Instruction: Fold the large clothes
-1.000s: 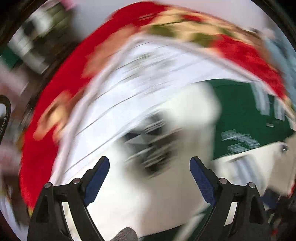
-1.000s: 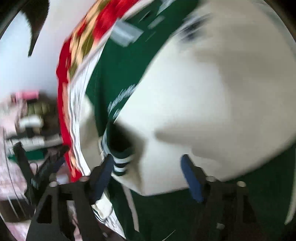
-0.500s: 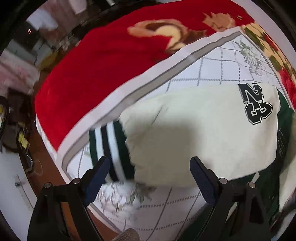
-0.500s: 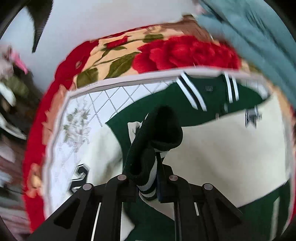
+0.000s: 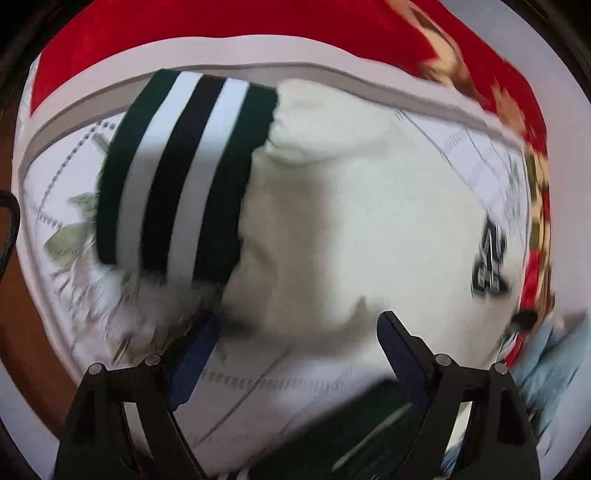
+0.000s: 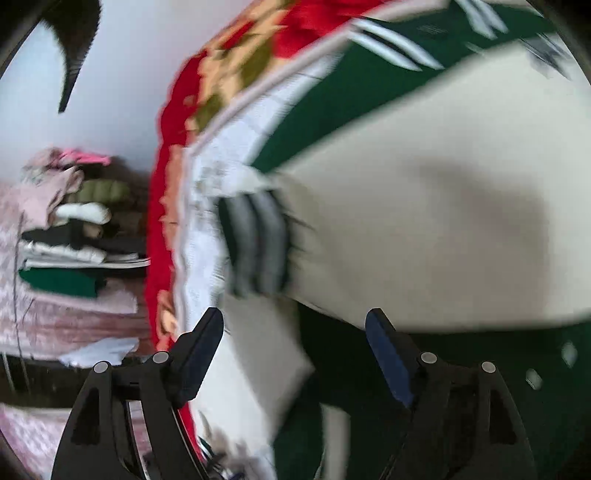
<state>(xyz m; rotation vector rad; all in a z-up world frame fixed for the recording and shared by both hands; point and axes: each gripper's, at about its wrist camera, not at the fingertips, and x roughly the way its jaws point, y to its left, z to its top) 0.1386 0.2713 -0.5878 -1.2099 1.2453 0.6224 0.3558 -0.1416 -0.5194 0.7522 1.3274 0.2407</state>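
Left claw (image 5: 295,347): wide, nothing held, pointing down at the cream sleeve (image 5: 369,229) of the jacket. Just past the left finger (image 5: 192,362), the cuff (image 5: 177,173), dark green with white stripes. Farther right on the sleeve, a blurry black number patch (image 5: 489,266). Under sleeve and cuff, a white quilt (image 5: 74,177) with a grid and pale leaves. Beyond that, a red blanket (image 5: 221,22) with flowers along the top and right. Low right, a bit of light blue cloth (image 5: 554,354).

Right claw (image 6: 295,350): wide, just been opening, nothing between the fingers. Right ahead, the other cream sleeve (image 6: 443,203) lying across the green jacket body (image 6: 480,369). At the sleeve's left end, a striped cuff (image 6: 255,243), blurry, at rest on the quilt (image 6: 199,258). White stripes on the green up top. Left of the quilt, the red blanket's edge (image 6: 159,236). Far left, away from the bed, a pile of clothes (image 6: 70,236).
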